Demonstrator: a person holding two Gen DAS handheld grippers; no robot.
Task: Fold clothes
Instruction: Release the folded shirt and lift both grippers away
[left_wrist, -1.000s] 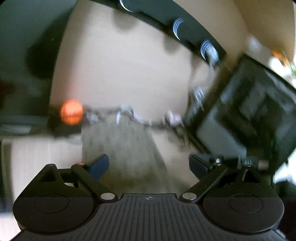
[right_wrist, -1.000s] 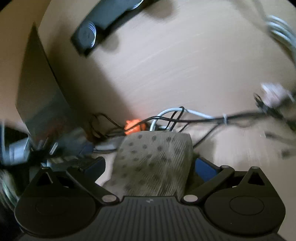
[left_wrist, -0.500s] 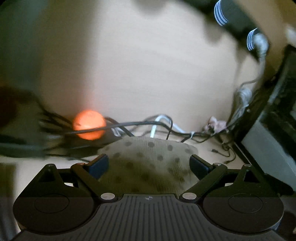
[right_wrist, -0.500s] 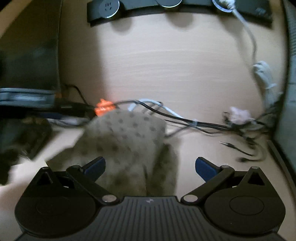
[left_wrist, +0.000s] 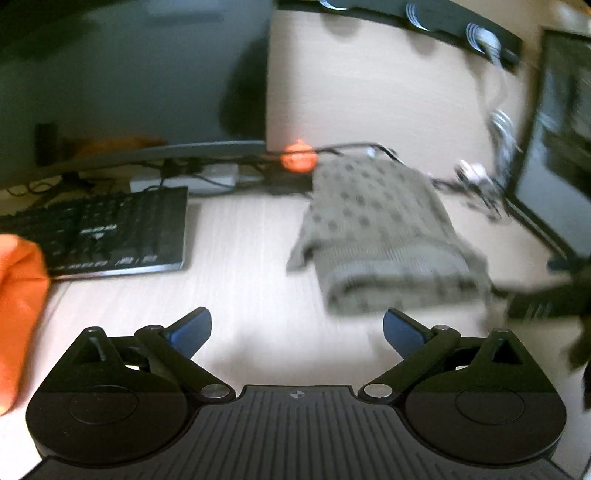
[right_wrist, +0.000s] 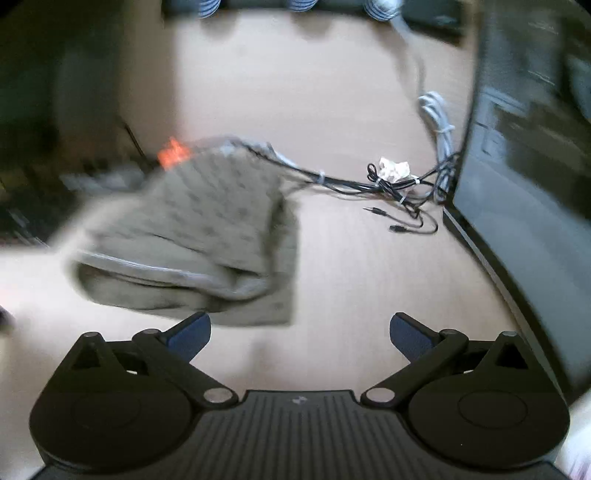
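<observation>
A folded grey garment with dark dots (left_wrist: 384, 236) lies on the pale desk (left_wrist: 240, 258), its far end near the back wall. My left gripper (left_wrist: 297, 330) stands open a little in front of it, over bare desk, with nothing between its blue pads. In the right wrist view the same garment (right_wrist: 195, 240) lies ahead and to the left, blurred. My right gripper (right_wrist: 300, 330) is open too and holds nothing; its left fingertip (right_wrist: 192, 328) is at the garment's near edge.
A black keyboard (left_wrist: 99, 232) lies at the left under a monitor (left_wrist: 129, 81). An orange cloth (left_wrist: 18, 295) shows at the left edge. A second dark screen (right_wrist: 528, 166) stands at the right. Tangled cables (right_wrist: 399, 188) and crumpled paper (right_wrist: 394, 168) lie by the wall.
Both grippers have pulled back from the grey garment, which lay between their fingers before and now rests on the desk ahead. The left view has swung left, bringing the keyboard into sight.
</observation>
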